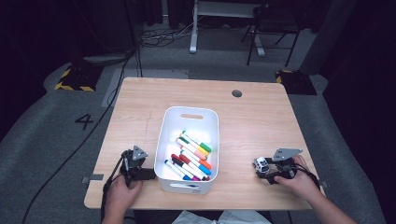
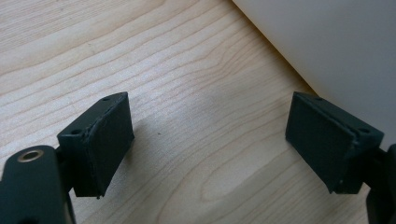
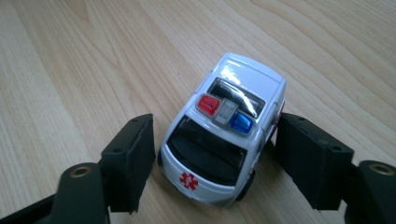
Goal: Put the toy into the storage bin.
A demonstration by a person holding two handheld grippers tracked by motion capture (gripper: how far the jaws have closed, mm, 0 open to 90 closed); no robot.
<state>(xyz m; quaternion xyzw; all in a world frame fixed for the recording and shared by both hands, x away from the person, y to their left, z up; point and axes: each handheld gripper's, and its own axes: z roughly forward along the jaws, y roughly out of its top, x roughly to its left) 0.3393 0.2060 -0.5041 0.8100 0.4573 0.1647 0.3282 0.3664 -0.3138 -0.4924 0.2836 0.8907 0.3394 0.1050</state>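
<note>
Right gripper (image 3: 212, 154) straddled toy ambulance (image 3: 224, 135) on tabletop (image 3: 70, 70), jaws spread, right pad seemingly touching; left gripper (image 2: 210, 140) spread, empty

Toy ambulance (image 3: 223, 140) glossy plastic — table (image 3: 70, 70) matt wood.

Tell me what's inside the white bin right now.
The white bin holds a heap of coloured markers at its near end; the far end shows bare floor. Whatever lies beneath the heap is covered.
</note>
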